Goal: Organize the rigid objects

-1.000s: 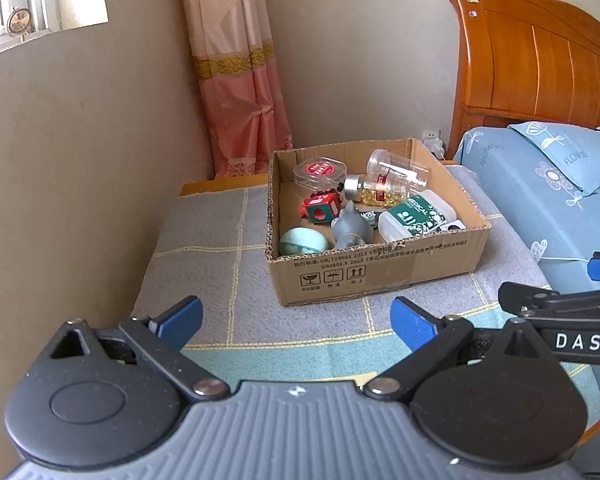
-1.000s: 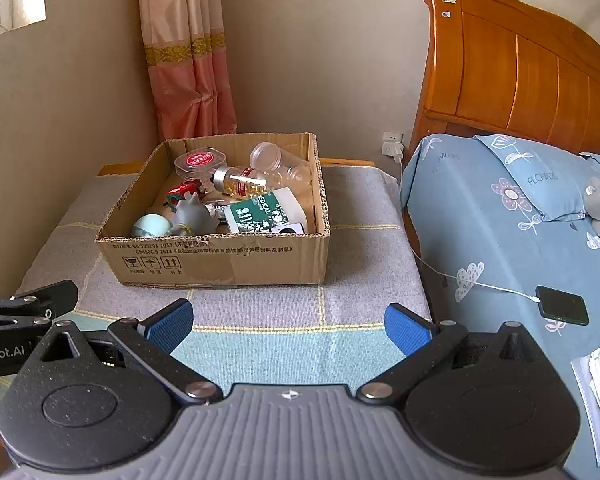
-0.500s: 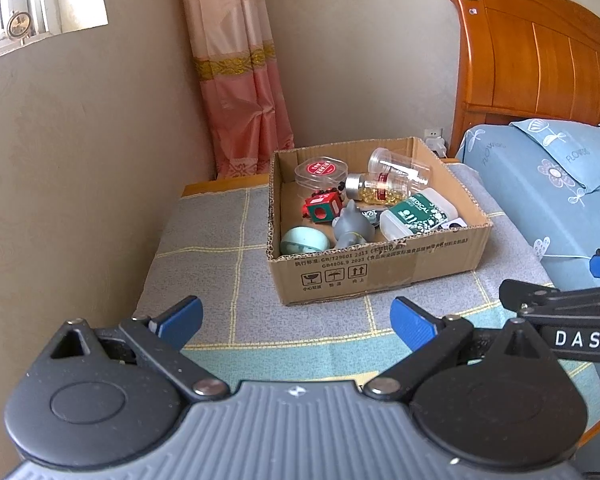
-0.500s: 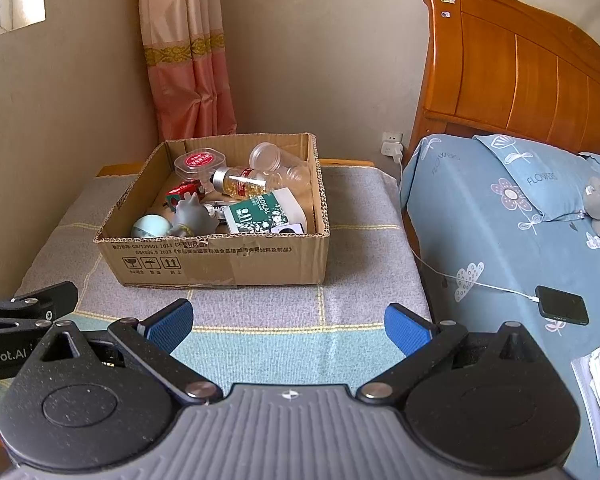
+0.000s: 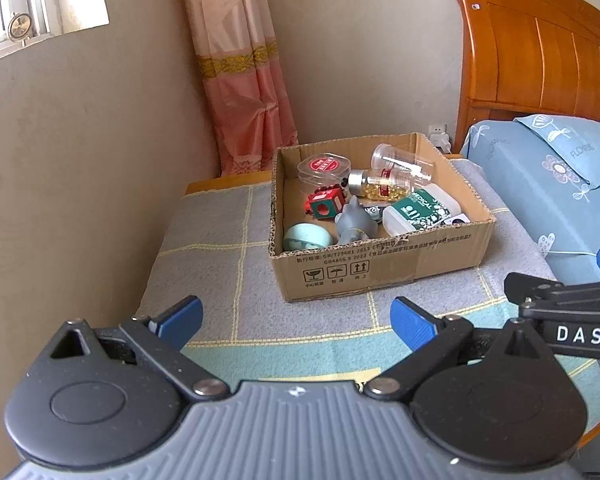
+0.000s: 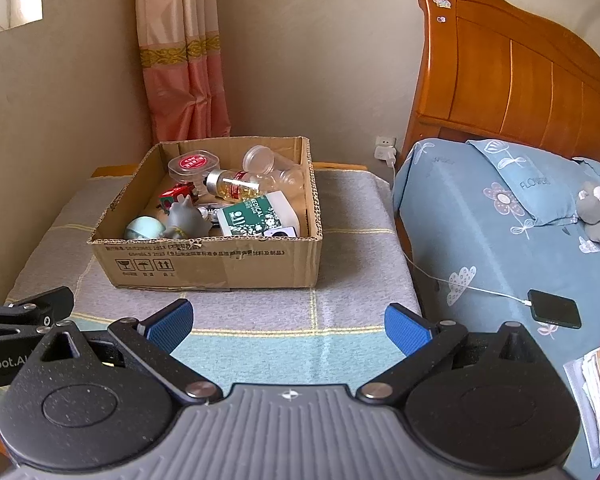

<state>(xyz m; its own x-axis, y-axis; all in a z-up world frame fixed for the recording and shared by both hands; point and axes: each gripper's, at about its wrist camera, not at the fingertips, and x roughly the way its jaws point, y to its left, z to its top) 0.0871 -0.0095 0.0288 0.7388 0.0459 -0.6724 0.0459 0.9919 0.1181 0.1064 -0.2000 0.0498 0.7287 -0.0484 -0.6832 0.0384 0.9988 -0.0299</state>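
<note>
A cardboard box [image 5: 380, 268] [image 6: 220, 260] stands on a cloth-covered table [image 5: 220, 280]. In it lie a clear round tub with a red lid [image 5: 323, 167], a bottle of yellow capsules [image 5: 384, 186], a clear jar [image 5: 400, 160], a red-green cube [image 5: 325, 207], a grey figurine [image 5: 354, 224], a mint round case [image 5: 305, 237] and a green-white pack [image 5: 418, 210]. My left gripper [image 5: 296, 316] is open and empty, short of the box. My right gripper [image 6: 288, 326] is open and empty, also short of the box.
A bed with a blue floral cover [image 6: 500, 240] and a wooden headboard [image 6: 520, 80] stands to the right. A phone on a charging cable [image 6: 554, 314] and a grey plush toy [image 6: 598, 212] lie on it. A pink curtain [image 5: 240, 80] hangs behind the table.
Both views have shifted very slightly. Both grippers stay open and nothing in the box has moved.
</note>
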